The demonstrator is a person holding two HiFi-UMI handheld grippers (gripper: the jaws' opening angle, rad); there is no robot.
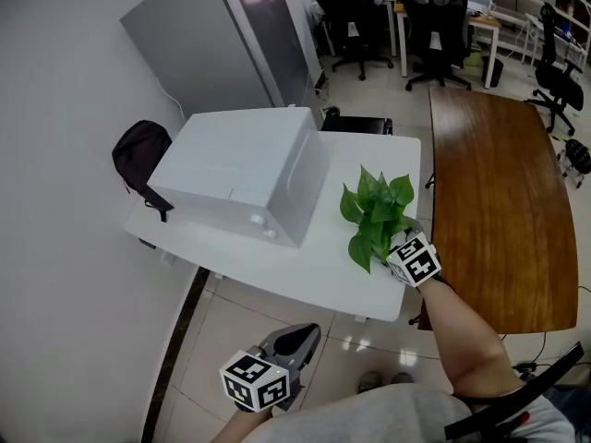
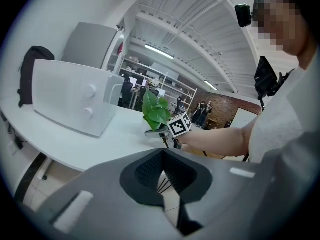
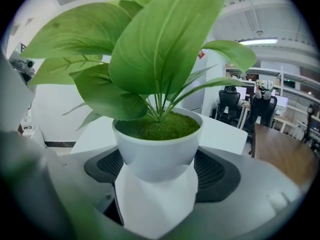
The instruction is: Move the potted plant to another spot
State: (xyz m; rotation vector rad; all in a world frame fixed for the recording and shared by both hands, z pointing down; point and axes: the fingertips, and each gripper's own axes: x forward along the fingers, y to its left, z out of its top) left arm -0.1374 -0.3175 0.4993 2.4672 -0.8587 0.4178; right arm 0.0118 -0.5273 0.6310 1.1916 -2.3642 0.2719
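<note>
My right gripper (image 1: 399, 252) has its jaws spread wide on the potted plant (image 3: 157, 149), with the dark ribbed pads against the round pot on either side. The plant is right of centre in the head view, at the near right edge of the white table (image 1: 277, 266). I cannot tell whether its base is clear of the tabletop.

I should carry the pot upright with even pressure, since the smooth, tapering sides could slip. I also need to steer clear of the white appliance with two knobs (image 1: 245, 169) at upper left.

My left gripper (image 1: 300, 338) hangs low at bottom centre, its jaws together on nothing.

The pot is white and glossy, with a rounded bowl over a narrower faceted foot. It is topped with green moss and broad, veined leaves.
</note>
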